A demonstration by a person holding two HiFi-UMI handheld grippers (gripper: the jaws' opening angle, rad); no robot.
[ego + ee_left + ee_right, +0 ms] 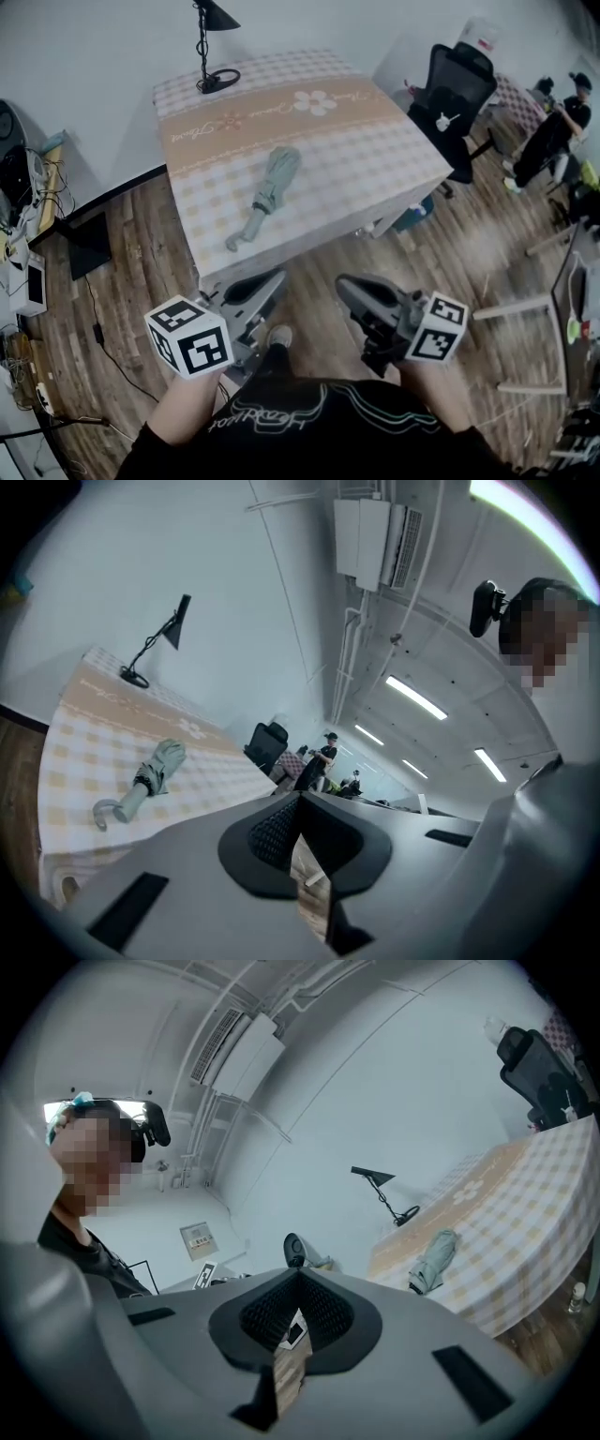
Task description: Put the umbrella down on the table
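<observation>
A folded grey-green umbrella (267, 197) with a curved handle lies flat on the checked tablecloth of the table (375, 150), nothing touching it. The left gripper view shows the umbrella (150, 775) off to the left, and the right gripper view has the umbrella (433, 1260) to the right. Both grippers are held back from the table, close to my body and over the wooden floor. My left gripper (274, 277) is shut and empty, its jaws meeting at the tip (298, 797). My right gripper (349, 283) also stands shut with nothing in it (298, 1274).
A black desk lamp (208, 56) stands at the table's far left corner. A black office chair (450, 94) sits by the table's right side, with people (553, 122) beyond it. Cables and devices (28, 281) crowd the floor at the left.
</observation>
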